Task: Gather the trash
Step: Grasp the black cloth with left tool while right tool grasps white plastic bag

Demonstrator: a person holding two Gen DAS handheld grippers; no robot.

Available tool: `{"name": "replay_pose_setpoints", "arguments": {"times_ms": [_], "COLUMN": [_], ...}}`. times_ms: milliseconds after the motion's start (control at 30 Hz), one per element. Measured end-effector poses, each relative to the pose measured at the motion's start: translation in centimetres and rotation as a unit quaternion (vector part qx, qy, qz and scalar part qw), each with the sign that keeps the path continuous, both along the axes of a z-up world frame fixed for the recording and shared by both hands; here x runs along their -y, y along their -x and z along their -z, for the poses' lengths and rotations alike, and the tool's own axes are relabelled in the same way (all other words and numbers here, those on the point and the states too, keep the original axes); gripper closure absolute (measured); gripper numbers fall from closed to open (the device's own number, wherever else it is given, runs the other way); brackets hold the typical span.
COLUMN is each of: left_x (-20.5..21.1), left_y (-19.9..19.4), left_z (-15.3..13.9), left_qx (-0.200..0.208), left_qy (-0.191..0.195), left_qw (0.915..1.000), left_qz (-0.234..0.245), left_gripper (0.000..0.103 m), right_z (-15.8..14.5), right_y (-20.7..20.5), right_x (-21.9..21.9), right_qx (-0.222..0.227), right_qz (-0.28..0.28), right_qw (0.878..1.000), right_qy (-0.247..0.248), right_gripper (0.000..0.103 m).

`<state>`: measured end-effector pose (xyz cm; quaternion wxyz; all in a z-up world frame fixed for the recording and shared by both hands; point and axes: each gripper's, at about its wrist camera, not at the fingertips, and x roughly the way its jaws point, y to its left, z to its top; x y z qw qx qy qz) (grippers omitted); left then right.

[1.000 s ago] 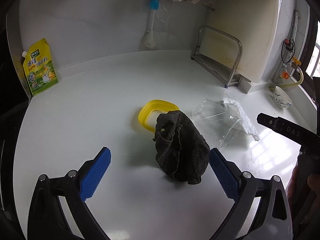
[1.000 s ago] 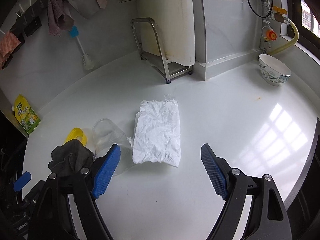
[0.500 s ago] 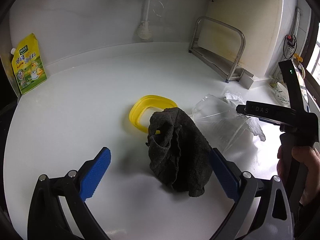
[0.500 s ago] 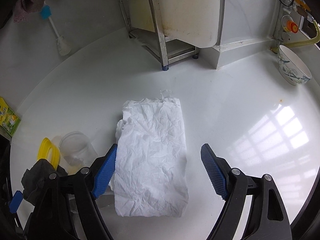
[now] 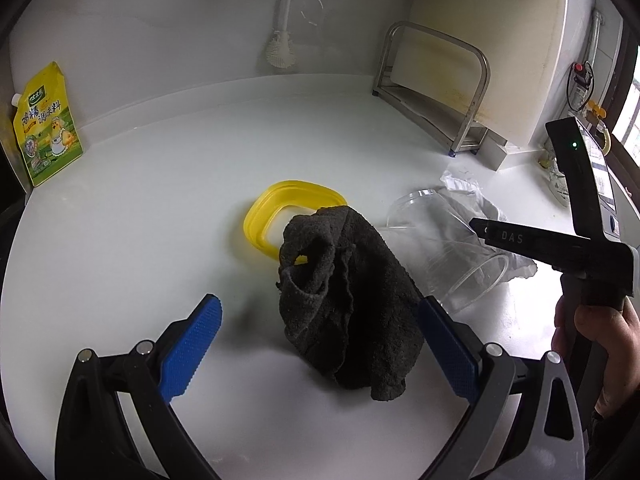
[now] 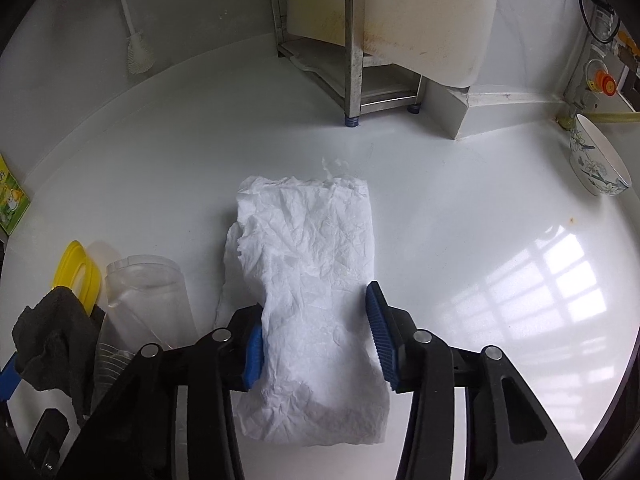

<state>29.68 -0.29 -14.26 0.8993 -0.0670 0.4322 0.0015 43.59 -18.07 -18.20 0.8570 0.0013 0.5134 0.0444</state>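
Right wrist view: crumpled tissue point(image 6: 316, 280) on glossy white countertop point(image 6: 460, 208).

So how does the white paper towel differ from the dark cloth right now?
The paper towel is white, thin and spread flat; the dark cloth is charcoal, thick and heaped in a crumpled mound. The right gripper is closing, its pads at the towel's edges; the left gripper stands open around the cloth. The cloth partly covers a yellow lid; the towel covers nothing visible. Both rest on the white counter.
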Motion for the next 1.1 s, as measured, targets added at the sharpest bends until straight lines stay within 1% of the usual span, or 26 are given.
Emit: {"name": "replay_pose_setpoints", "arguments": {"times_ms": [33, 67, 167, 333, 400, 567, 600, 633, 700, 733, 800, 833, 867, 900, 933, 1000, 1100], "left_x": [0.1, 0.2, 0.4, 0.9, 1.1, 1.4, 1.5, 1.6, 1.8, 1.9, 2.2, 2.3, 2.4, 2.4, 2.5, 2.3, 1.9], "left_y": [0.0, 0.0, -0.1, -0.4, -0.6, -0.6, -0.6, -0.4, -0.3, -0.2, 0.0, 0.1, 0.1, 0.2, 0.2, 0.4, 0.8], "left_z": [0.0, 0.1, 0.3, 0.6, 0.9, 1.1, 1.0, 1.0, 0.9, 0.9, 0.8, 0.8, 0.7, 0.7, 0.7, 0.5, 0.1], "left_qx": [-0.001, -0.001, -0.003, -0.01, -0.013, -0.007, -0.004, 0.0, 0.002, 0.002, 0.003, 0.003, 0.001, 0.0, 0.0, 0.004, 0.011], "left_qy": [0.0, -0.001, -0.001, 0.003, -0.004, -0.008, -0.011, -0.011, -0.006, -0.005, -0.007, -0.006, -0.005, -0.004, -0.007, -0.006, -0.009], "left_qw": [1.0, 1.0, 1.0, 0.9999, 0.9999, 0.9999, 0.9999, 0.9999, 0.9999, 0.9998, 0.9996, 0.9994, 0.9992, 0.999, 0.9989, 0.9987, 0.9986], "left_qz": [0.001, 0.001, 0.001, 0.006, 0.006, 0.005, 0.005, 0.007, 0.015, 0.02, 0.028, 0.033, 0.039, 0.044, 0.046, 0.051, 0.051], "left_gripper": [0.006, 0.006, 0.006, 0.006, 0.006, 0.007, 0.009, 0.012, 0.03, 0.034, 0.049, 0.055, 0.066, 0.075, 0.077, 0.087, 0.089], "right_z": [0.0, -0.1, -0.7, -2.0, -2.3, -2.7, -2.7, -2.8, -2.8, -2.7, -2.6, -2.6, -2.6, -2.7, -2.8, -3.0, -3.2], "right_y": [0.1, 0.2, 0.8, 2.4, 3.2, 5.3, 5.8, 6.4, 7.4, 7.9, 8.9, 9.4, 10.0, 10.6, 11.2, 12.4, 14.1], "right_x": [0.1, 0.2, 0.8, 3.2, 4.1, 4.5, 4.3, 4.1, 3.9, 4.0, 4.2, 4.3, 4.5, 4.7, 4.8, 5.2, 5.5], "right_qx": [0.0, 0.001, 0.016, 0.038, 0.041, 0.051, 0.054, 0.058, 0.062, 0.062, 0.059, 0.059, 0.059, 0.061, 0.062, 0.063, 0.066], "right_qz": [0.0, 0.0, 0.01, 0.058, 0.072, 0.078, 0.078, 0.077, 0.076, 0.078, 0.085, 0.09, 0.095, 0.101, 0.107, 0.118, 0.132], "right_qw": [1.0, 1.0, 1.0, 0.996, 0.994, 0.993, 0.993, 0.994, 0.994, 0.994, 0.993, 0.993, 0.992, 0.991, 0.99, 0.988, 0.985], "right_qy": [-0.004, -0.007, -0.018, -0.061, -0.075, -0.07, -0.064, -0.055, -0.041, -0.041, -0.049, -0.052, -0.056, -0.06, -0.065, -0.074, -0.088], "right_gripper": [0.081, 0.086, 0.094, 0.094, 0.094, 0.095, 0.095, 0.095, 0.095, 0.095, 0.095, 0.095, 0.095, 0.095, 0.095, 0.095, 0.095]}}
